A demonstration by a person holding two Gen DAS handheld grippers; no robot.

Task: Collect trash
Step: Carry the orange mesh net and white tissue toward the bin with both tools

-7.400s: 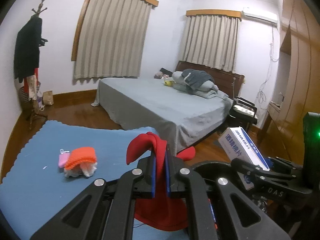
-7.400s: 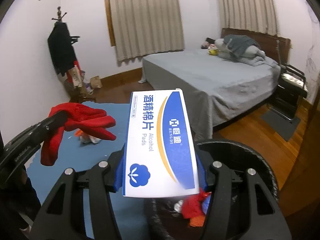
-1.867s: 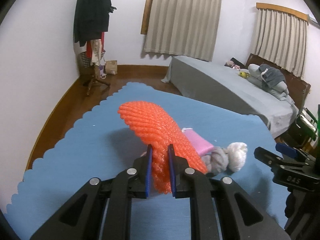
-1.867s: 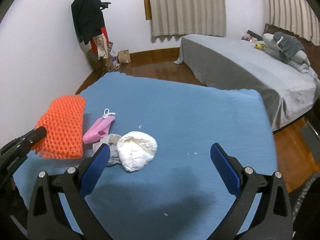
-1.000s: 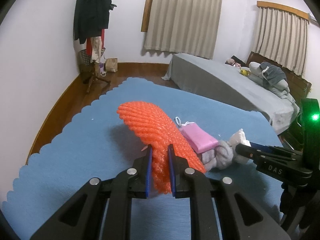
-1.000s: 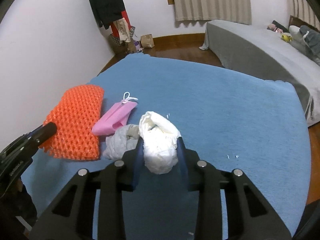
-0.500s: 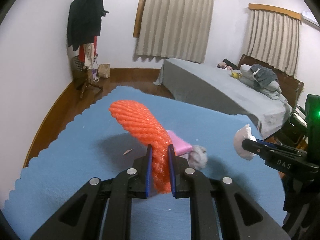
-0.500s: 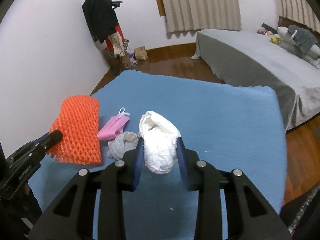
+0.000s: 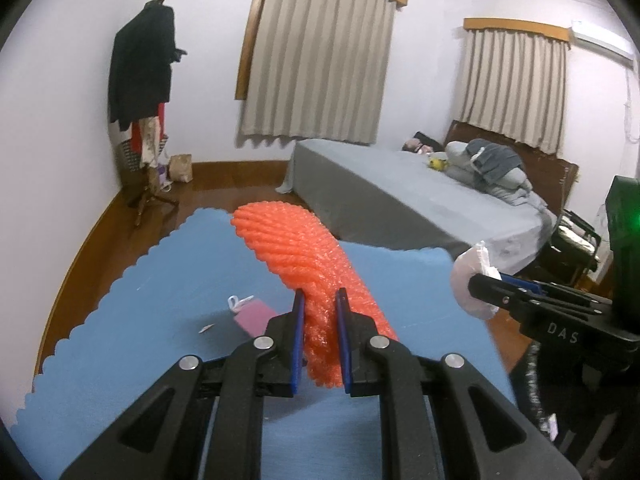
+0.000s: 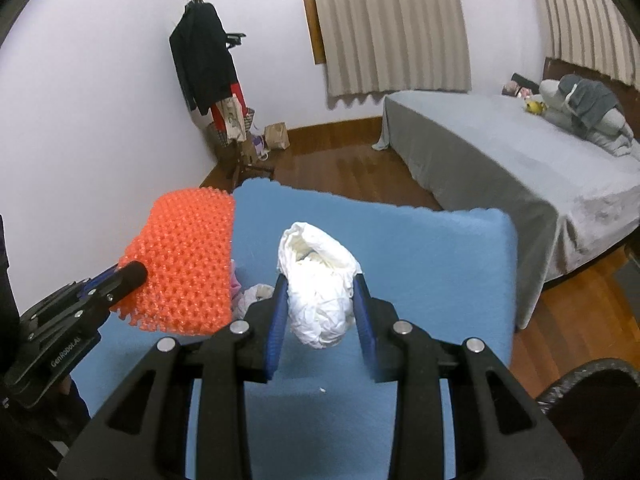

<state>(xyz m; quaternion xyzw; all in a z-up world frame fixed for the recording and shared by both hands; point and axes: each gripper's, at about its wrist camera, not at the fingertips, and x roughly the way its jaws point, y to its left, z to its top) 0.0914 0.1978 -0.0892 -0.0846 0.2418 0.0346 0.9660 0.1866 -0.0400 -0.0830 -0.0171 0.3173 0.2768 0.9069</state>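
The left gripper (image 9: pixel 320 300) has its blue pads pinched on the near end of an orange foam net (image 9: pixel 308 256), which sticks out forward and up past the fingertips, clear of the blue mat (image 9: pixel 120 340) beneath. Just below and left of those fingertips a pink pouch (image 9: pixel 252 316) with a white cord lies flat on the mat, with a small white scrap beside it. To the right, at about the same height, the right gripper (image 10: pixel 320 280) is clamped on a crumpled white paper wad (image 10: pixel 320 280), its pads pressing the wad's two sides while the top bulges out ahead of the fingertips, off the mat. Between the two grippers and lower down, a grey-white crumpled tissue (image 10: pixel 254 296) rests on the mat next to the pouch. Near the right gripper's lower right side the dark rim of a trash bin (image 10: pixel 592 376) shows. Beyond the mat stand a grey bed (image 10: pixel 500 152) and a coat rack (image 10: pixel 208 72) in the corner.
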